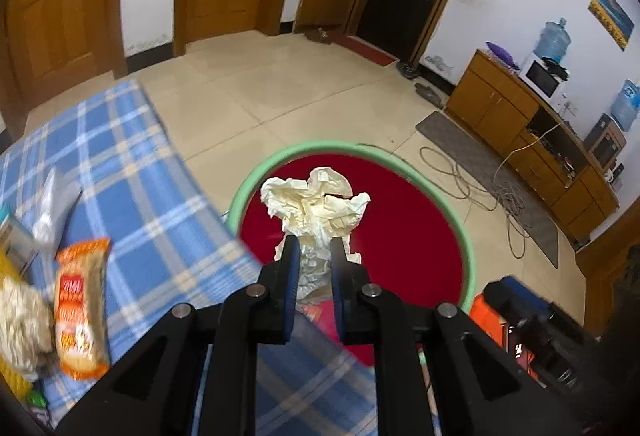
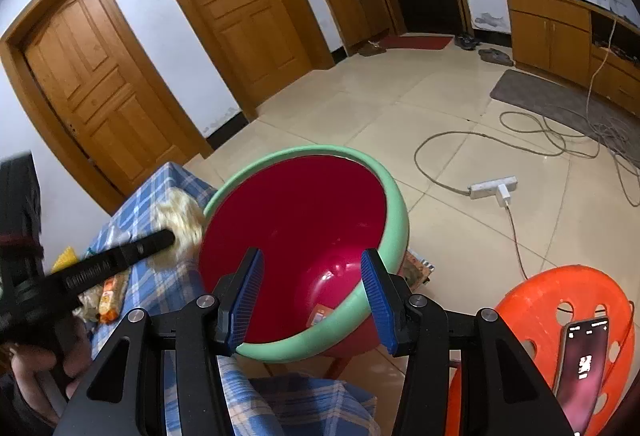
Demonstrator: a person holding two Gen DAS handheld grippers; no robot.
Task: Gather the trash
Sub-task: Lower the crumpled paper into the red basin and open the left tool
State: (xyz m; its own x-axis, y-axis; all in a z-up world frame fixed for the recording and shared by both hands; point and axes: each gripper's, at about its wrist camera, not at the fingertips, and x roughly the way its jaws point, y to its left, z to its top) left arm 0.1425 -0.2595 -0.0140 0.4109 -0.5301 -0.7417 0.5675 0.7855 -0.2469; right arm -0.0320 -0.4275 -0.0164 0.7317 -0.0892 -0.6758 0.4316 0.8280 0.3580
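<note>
Tissue (image 1: 316, 203) is the trash here, a crumpled cream wad, and your left gripper (image 1: 314, 256) has it clenched between its two blue pads. The wad sticks out past the fingertips toward 12 o'clock, long way pointing along the fingers, and it hangs over the red inside of the basin (image 1: 400, 236).

Your right gripper (image 2: 312, 276) has its fingers spread, and the basin's green rim sits between them at 6 o'clock. I cannot tell if the pads really press on the rim (they look close, but not tight).

Around the left fingers, the blue checked cloth (image 1: 132, 171) lies at 9 o'clock, with an orange snack packet (image 1: 82, 308) on it, so more trash waits there. In the right view, the left gripper and its wad show at 9 o'clock, blurred, just beside the basin's edge. An orange stool (image 2: 560, 300) with a phone (image 2: 584, 352) on it sits at 4 o'clock.

My guess: the wad is already above the basin, so you only need to let go with the left fingers. The left hand is the near one for the packet too.
</note>
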